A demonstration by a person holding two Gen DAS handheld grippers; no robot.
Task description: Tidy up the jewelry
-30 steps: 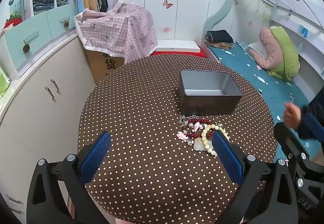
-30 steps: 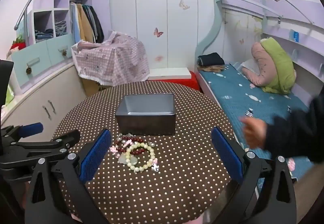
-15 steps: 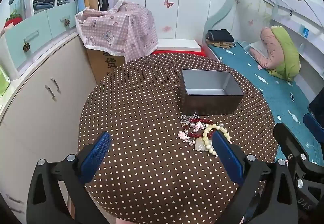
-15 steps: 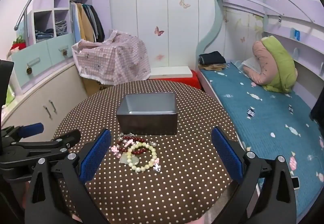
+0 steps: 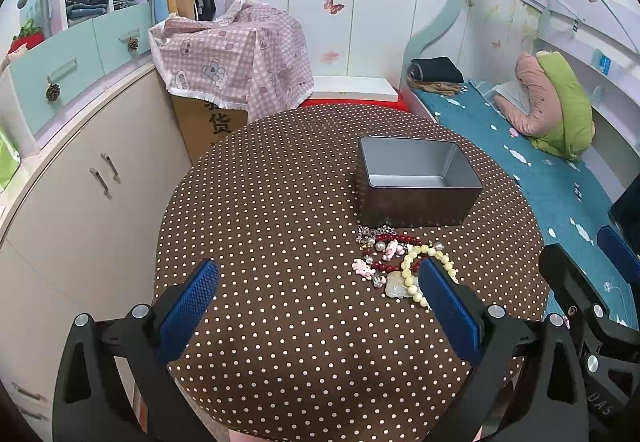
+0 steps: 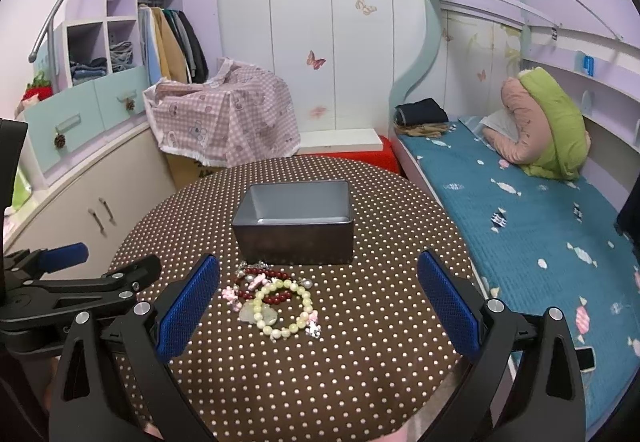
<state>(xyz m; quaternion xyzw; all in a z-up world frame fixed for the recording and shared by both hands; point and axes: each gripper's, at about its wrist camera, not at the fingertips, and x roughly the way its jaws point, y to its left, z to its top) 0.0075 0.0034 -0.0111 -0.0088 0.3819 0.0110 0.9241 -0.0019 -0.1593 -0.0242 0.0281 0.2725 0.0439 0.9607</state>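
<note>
tin (image 6: 294,240) looks empty, though its floor is partly hidden. jewelry (image 6: 274,298) all lies on the table (image 6: 360,362). left gripper (image 5: 320,306) and right gripper (image 6: 318,302) fingers apart, holding nothing.

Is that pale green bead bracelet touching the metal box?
Apart. In the right wrist view the bracelet lies nearer the camera than the box, with red beads and dotted cloth between them.

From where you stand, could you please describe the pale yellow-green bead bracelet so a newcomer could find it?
On the round polka-dot table, look just in front of the grey metal box, at the small jewelry pile. The pale bead bracelet is the ring nearest you, its light round beads standing out against the dark red beads beside it.
</note>
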